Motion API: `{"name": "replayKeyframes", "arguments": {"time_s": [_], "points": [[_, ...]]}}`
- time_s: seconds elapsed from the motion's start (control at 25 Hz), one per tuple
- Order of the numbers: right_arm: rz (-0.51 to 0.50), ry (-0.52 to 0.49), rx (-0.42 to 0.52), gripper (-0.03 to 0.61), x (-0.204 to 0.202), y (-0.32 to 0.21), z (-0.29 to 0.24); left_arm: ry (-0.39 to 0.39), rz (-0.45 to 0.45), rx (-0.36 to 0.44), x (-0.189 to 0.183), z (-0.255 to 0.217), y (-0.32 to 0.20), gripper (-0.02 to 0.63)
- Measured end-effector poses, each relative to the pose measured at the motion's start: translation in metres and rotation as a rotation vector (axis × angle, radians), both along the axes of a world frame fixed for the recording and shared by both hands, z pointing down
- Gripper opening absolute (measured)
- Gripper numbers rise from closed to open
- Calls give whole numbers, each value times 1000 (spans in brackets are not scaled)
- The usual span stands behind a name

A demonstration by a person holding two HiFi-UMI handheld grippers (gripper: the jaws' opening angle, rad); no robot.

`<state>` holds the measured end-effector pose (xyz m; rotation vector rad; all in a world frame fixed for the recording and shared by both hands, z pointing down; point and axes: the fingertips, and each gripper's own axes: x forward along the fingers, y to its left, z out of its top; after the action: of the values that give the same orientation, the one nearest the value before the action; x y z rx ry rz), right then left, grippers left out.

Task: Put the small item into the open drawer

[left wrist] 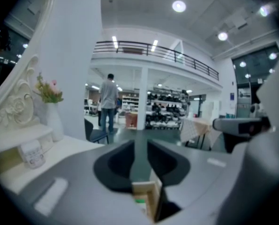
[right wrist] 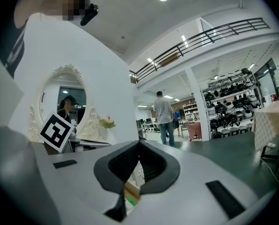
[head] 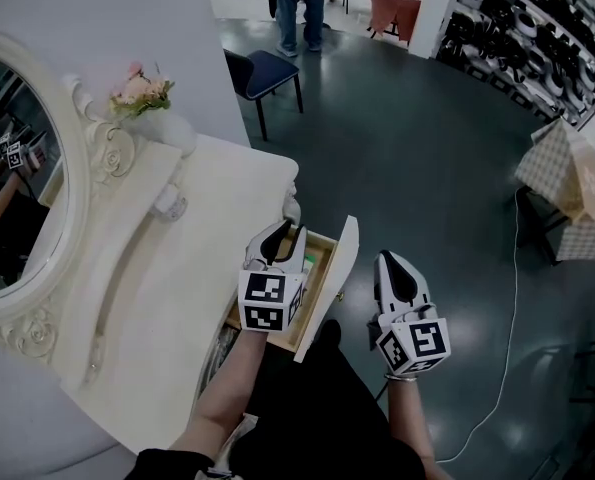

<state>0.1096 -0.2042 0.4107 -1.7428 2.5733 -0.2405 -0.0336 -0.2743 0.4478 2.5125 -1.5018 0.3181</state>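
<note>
Hovering my left gripper (head: 283, 232) over the open drawer (head: 339, 264), jaws narrowly parted, empty; right gripper (head: 389, 258) clenched beside that drawer.

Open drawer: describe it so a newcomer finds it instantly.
Start at the white vanity table with the oval mirror. At its front edge the drawer stands pulled out over the dark floor. Its pale wood inside sets it apart from the all-white table.

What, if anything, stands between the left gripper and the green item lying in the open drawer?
Nothing visible does. The left gripper hangs right above the open drawer, jaws slightly apart and empty, and the green item lies uncovered below it. The right gripper is off to the side of the drawer.
</note>
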Motion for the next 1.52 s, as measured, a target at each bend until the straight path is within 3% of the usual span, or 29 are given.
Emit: {"name": "replayKeyframes", "arguments": {"time_s": [0.52, 1.52], "points": [[-6, 10, 15, -3, -8, 10, -7, 38, -7, 73, -17, -31, 18, 9], [-13, 33, 9, -3, -21, 14, -3, 75, -9, 74, -37, -32, 26, 8]]}}
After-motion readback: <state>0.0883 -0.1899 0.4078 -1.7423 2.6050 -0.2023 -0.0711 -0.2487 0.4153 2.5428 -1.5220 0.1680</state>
